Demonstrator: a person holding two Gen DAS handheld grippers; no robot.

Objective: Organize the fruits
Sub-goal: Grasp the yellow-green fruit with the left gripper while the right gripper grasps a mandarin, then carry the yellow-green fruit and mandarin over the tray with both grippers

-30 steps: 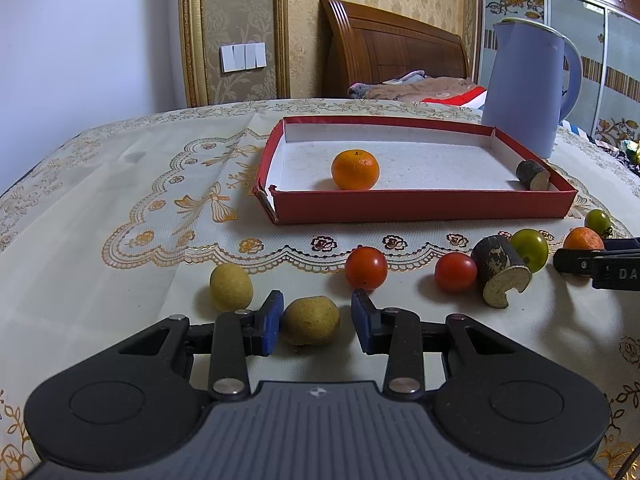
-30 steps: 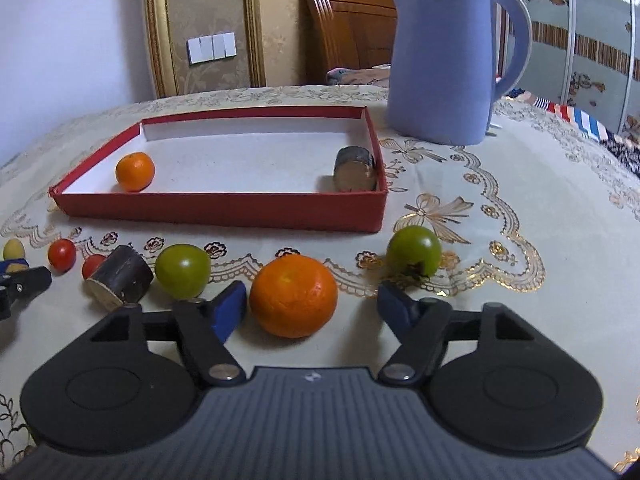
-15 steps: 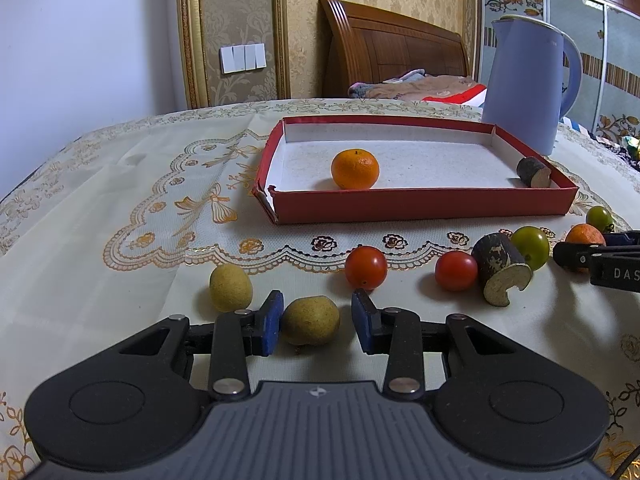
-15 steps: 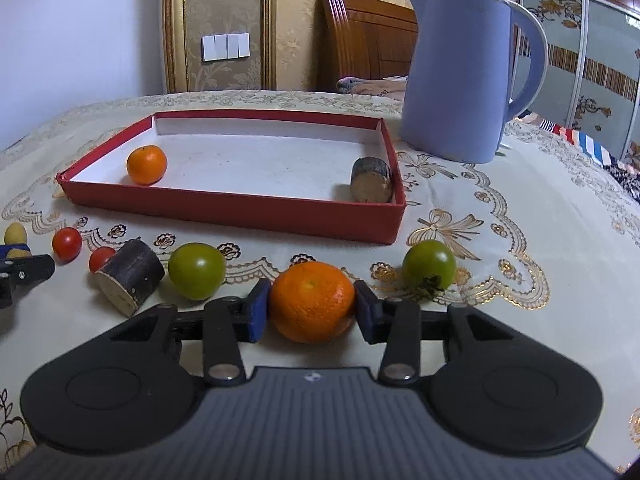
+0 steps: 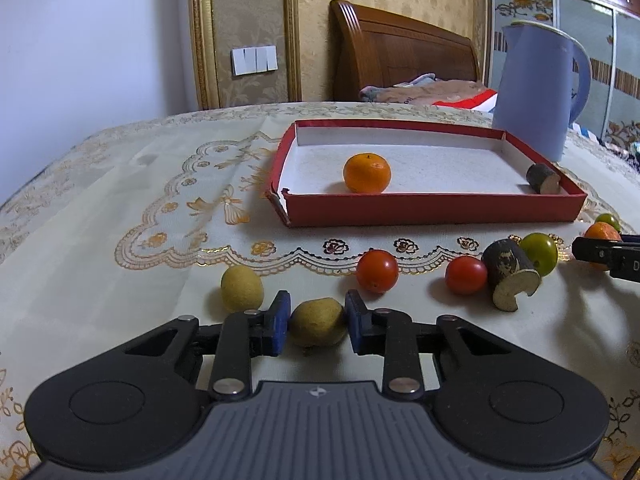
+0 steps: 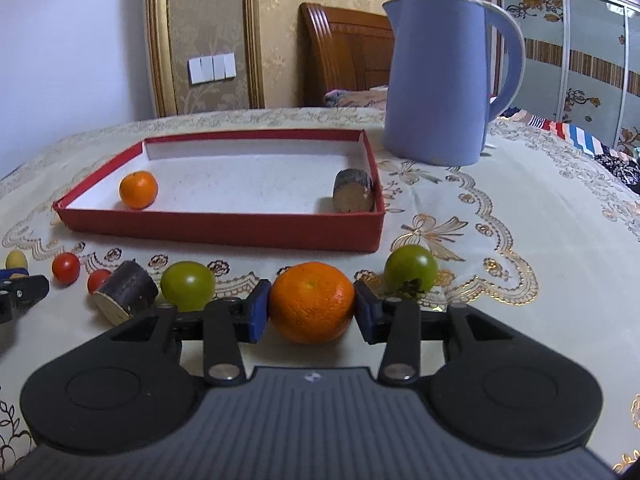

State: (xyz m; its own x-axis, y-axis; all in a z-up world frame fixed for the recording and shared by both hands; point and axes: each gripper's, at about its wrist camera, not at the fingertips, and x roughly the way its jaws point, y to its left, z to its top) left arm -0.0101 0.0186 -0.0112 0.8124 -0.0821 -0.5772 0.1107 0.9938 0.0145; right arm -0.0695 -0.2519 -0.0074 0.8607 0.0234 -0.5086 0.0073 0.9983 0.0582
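Both of your grippers have just been closing, and each now has a fruit between its blue pads. Your left gripper [image 5: 314, 322] has drawn in on the yellow-green fruit [image 5: 317, 322] that a second ago sat loose in a wider gap; the pads now press its sides. Your right gripper [image 6: 312, 306] was standing wide around the orange [image 6: 312, 302] a second ago and is now clamped on it, pads tight against both flanks. That means both grasps look made, and the next step is probably the lift and carry to the red tray [image 6: 224, 232].

Both fruits seem to rest on the table [image 5: 100, 240] in front of the tray, not yet raised. The tray already holds a smaller orange [image 5: 367, 173] and a short dark stub [image 5: 543, 178] in its far right corner, with most of its white floor bare.

Both grippers tilt gently downward toward the table, low and nearly level with the fruit, and face the tray's near wall. You will likely need to clear that wall on the way in.

Watch your neighbours: a green tomato [image 6: 411, 268] sits just beside your right gripper's right pad, another green tomato [image 6: 188, 285] lies near the left one, and a second yellow fruit [image 5: 241, 289] sits close to your left gripper.
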